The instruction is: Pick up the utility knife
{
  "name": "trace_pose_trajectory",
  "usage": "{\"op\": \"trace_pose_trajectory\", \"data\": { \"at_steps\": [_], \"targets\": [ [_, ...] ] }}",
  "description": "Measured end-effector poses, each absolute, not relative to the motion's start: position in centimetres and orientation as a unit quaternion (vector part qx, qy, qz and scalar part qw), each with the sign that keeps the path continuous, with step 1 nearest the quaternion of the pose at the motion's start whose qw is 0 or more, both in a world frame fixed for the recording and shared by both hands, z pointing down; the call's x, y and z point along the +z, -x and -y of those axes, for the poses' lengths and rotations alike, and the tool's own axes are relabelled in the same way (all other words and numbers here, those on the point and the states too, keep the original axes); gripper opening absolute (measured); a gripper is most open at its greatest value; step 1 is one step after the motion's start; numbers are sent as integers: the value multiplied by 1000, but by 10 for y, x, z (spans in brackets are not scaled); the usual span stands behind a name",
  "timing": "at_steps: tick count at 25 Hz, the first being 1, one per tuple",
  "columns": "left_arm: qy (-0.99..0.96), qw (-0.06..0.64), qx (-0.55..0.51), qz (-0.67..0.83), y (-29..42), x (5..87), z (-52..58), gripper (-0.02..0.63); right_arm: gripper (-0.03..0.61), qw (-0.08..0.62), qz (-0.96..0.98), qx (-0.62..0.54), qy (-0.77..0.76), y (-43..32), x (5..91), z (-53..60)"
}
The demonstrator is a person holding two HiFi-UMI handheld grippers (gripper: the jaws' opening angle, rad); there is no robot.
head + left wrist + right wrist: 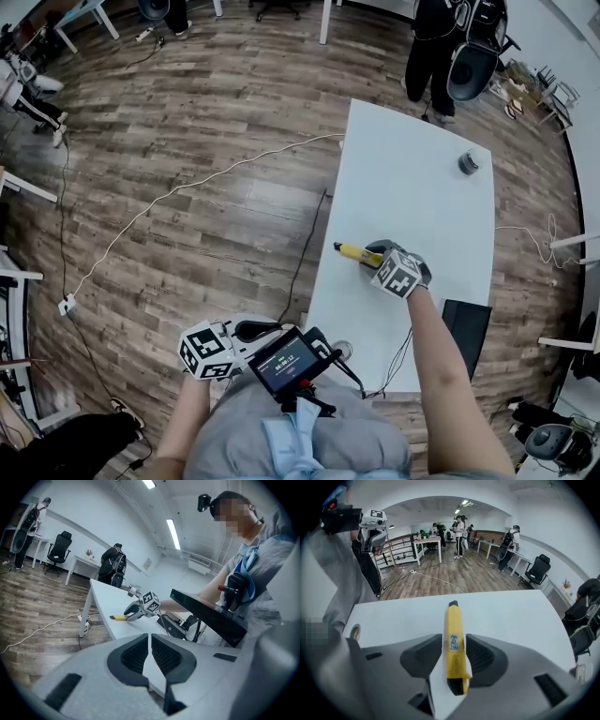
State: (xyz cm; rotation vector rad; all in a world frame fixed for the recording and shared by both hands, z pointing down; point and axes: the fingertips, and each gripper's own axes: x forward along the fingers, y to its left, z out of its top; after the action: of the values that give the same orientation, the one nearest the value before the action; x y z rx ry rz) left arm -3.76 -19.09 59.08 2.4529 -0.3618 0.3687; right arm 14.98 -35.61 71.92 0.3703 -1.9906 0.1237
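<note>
The yellow utility knife [453, 639] lies lengthwise on the white table [422, 187], its black tip pointing away from me. My right gripper [453, 638] straddles it with both pads close beside the handle, and thin slivers of table show on each side. From the head view the knife [348, 250] sticks out left of the right gripper [367, 254]. My left gripper [255, 330] hangs near my waist, off the table, with its pads [137, 652] together and nothing between them. Its camera sees the knife [119, 617] and the right gripper [134, 612] from afar.
A small tape roll [469, 162] sits at the table's far end and a ring-shaped roll [342, 352] at the near edge. A black box [466, 330] stands at the near right corner. A white cable [187, 187] runs over the wood floor. People stand beyond the table.
</note>
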Motion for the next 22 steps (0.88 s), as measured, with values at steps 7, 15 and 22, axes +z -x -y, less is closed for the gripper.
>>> {"op": "trace_pose_trajectory", "data": {
  "at_steps": [7,15,22],
  "targets": [
    [-928,316,140,141,41,593,192,18,141,539,827,51,-150,-147,726,361],
    [-928,318,136,137,41,593,195,18,138,546,825,64,-132,-146,728,359],
    [-930,317,131,135,38,592,194,18,130,560,814,84,-131,-147,731,359]
  ]
}}
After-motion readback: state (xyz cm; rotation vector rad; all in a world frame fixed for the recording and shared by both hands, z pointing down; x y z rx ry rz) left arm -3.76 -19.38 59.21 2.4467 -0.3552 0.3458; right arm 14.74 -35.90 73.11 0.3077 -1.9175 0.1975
